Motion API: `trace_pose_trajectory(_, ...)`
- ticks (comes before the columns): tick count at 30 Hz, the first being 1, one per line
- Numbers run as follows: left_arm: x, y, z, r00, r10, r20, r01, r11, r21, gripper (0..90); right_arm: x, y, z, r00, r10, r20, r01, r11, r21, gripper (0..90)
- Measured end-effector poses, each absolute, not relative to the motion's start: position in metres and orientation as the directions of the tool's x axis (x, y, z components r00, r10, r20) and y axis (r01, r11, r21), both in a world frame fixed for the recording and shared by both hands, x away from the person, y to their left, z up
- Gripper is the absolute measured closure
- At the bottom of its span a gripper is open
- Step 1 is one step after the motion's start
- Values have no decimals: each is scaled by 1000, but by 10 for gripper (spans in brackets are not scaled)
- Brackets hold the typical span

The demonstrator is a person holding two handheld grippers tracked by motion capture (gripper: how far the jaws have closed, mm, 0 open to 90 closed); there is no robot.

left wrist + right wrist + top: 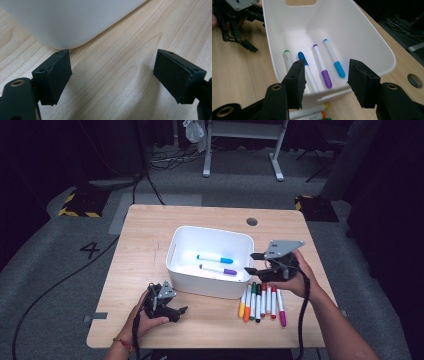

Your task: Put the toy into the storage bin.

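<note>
Markers (261,301): we count four inside white bin (372,37), seven left on counter (150,232); both hand-held grippers (325,80) gape, empty.

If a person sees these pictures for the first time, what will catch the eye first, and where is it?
First is the white bin in the middle of the wooden table, with markers lying inside it; the right gripper view shows four, among them a purple-capped marker and a light blue-capped marker. Next is the row of coloured markers on the table by the bin's near right corner, just below the open right gripper. The left gripper, also open, rests near the bin's front left.
</note>
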State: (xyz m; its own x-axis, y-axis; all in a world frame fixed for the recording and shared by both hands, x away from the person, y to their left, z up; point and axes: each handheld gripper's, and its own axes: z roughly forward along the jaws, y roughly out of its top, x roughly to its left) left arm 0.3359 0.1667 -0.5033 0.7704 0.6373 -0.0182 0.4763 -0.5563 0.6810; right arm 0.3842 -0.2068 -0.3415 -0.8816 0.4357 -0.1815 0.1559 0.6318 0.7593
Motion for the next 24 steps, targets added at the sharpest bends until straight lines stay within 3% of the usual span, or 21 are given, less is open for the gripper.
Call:
trace_pose_trajectory(12,336,167,-503,771,637,-19,477,-557,680,150,339,-287,-397,-821,558,-121,289,589,755,403)
trace_pose_trajectory(24,336,167,-503,771,637,-19,477,-556,680,150,317,-318,-461,-772,635,18,474,557,682,402)
